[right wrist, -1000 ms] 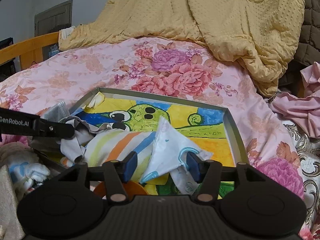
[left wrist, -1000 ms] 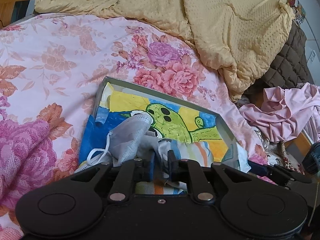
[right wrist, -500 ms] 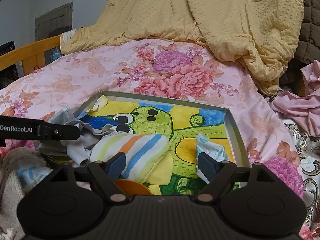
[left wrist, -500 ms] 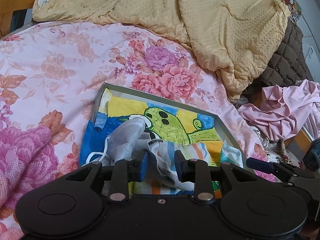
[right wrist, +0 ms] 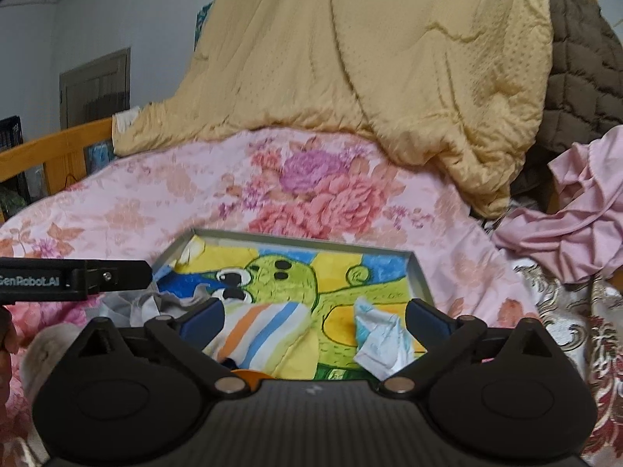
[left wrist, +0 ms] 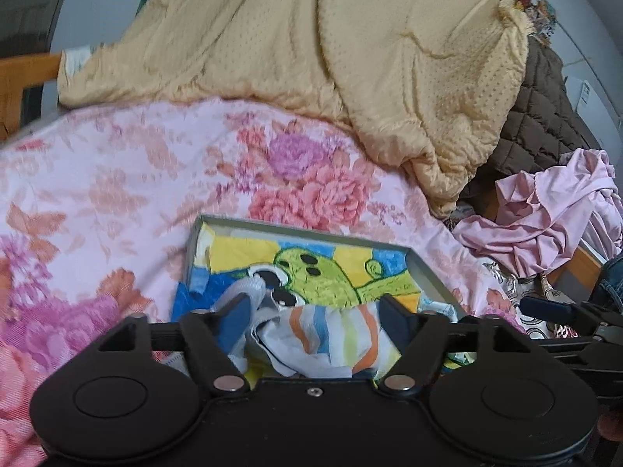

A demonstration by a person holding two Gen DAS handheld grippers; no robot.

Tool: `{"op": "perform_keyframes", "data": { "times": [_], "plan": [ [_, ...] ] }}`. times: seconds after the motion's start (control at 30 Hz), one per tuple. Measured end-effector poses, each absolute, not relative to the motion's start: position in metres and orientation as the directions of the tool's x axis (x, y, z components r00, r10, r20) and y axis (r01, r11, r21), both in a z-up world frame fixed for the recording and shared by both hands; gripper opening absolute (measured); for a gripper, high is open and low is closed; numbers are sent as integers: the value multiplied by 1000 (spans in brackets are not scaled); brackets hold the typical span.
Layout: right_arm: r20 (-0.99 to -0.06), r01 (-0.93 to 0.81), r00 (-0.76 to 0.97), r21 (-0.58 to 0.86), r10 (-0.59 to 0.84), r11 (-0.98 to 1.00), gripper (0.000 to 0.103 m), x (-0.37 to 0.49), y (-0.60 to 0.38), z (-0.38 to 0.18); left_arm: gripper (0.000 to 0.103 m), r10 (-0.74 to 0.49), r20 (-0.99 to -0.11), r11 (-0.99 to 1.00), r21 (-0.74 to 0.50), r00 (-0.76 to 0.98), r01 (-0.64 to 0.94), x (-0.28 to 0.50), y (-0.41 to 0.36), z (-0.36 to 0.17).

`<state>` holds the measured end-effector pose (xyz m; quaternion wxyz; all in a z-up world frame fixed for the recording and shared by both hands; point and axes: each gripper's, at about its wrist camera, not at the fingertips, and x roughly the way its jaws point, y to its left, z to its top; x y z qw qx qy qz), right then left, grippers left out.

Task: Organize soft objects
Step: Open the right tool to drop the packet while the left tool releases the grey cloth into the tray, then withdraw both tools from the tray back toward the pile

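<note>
Release step. Left gripper and right gripper have just been opening, now wide, gripping nothing. Striped cloth and white cloth lie in tray. Next: fetch pink garment at 2 o'clock, probably.

The tray has a dull grey metal-looking rim, and its floor looks like matt painted paper. In it lie a soft striped cloth and a crinkled white cloth. The floral bedspread is woven with a slight sheen, the yellow quilt dimpled, the bed rail varnished wood.
</note>
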<state>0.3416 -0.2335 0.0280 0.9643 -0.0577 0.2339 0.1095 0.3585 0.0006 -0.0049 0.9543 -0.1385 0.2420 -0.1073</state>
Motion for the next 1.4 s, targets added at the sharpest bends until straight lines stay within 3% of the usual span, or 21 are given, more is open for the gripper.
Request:
{"op": "perform_keyframes", "data": {
  "times": [0.17,0.27,0.7,1.4],
  "plan": [
    [-419,-211,890,-35,177,977,103,323,-242,44,98,-246,-380,949,-282,892,142,336,-1,11],
    [-396,-197,903,-31,169,980,103,311,-246,51,102,-237,-350,952,-270,906,144,322,-1,19],
    [-342,-148,930,-12,135,989,103,257,-260,65,102,-206,-283,962,-234,937,141,262,-3,44],
    [-291,-181,942,-32,165,983,103,164,-251,71,102,-151,-373,967,-246,915,59,164,17,28]
  ]
}}
